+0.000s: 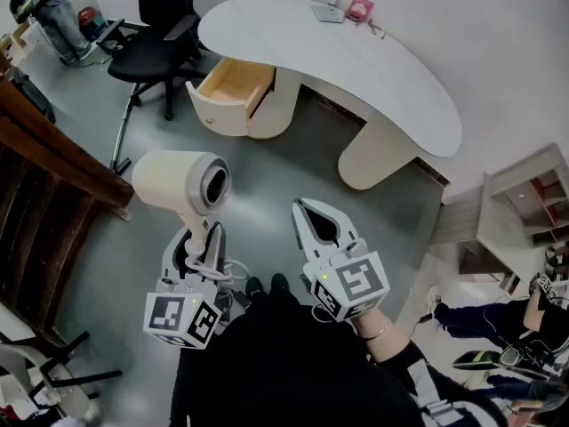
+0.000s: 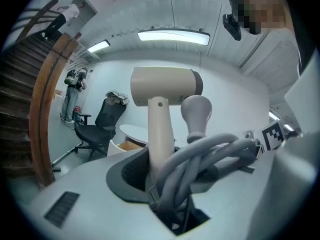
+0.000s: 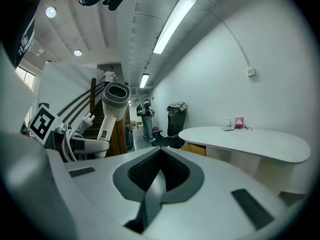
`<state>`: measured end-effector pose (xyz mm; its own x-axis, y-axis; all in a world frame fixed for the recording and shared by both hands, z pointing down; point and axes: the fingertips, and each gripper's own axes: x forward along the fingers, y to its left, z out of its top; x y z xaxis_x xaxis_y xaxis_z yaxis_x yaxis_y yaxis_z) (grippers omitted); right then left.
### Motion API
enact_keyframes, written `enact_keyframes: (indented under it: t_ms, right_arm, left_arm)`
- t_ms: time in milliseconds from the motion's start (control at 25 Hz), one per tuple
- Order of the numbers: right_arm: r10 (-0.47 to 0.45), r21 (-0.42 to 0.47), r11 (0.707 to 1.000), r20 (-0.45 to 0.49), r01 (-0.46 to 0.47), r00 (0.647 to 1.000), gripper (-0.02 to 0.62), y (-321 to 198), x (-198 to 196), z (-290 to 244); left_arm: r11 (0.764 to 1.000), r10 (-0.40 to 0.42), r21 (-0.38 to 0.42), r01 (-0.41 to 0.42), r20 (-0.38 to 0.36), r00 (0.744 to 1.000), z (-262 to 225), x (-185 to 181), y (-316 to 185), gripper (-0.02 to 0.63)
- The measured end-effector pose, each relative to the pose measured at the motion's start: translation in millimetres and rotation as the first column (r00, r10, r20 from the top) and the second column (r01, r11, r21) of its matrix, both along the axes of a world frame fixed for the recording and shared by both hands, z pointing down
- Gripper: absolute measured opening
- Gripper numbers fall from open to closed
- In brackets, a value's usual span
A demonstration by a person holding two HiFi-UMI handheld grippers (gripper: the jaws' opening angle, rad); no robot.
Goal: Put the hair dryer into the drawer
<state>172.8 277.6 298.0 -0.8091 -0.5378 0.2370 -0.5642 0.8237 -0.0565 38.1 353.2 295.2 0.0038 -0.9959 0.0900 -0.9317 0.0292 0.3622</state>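
- The left gripper (image 1: 203, 238) clamps the straight handle of the smooth cream hair dryer (image 1: 178, 183), with its grey rubbery cord (image 2: 210, 156) coiled alongside.
- The drawer (image 1: 233, 85) hangs open well ahead, pale wood inside.
- The right gripper (image 1: 305, 212) has its jaws together, empty.

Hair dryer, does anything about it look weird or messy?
The hair dryer looks fine, but its cord is bunched in loops, squeezed in the left gripper beside the handle, with the plug sticking up.
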Motion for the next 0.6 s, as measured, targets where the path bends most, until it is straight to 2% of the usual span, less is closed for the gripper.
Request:
enact_keyframes:
  t_ms: [200,600]
  right_arm:
    - [0.012,-0.005,1.0,0.003,-0.012,1.0,0.002,-5.0,9.5,1.1]
    - [0.016,-0.009,1.0,0.007,-0.016,1.0,0.002,-11.2,24.2,2.0]
  left_arm:
    - [1.0,-0.011,-0.007,0.011,-0.018,1.0,2.0,1.1,-0.5,0.167]
    - [1.0,-0.021,-0.013,0.021,-0.009,1.0,1.5,11.3,-3.3,0.167]
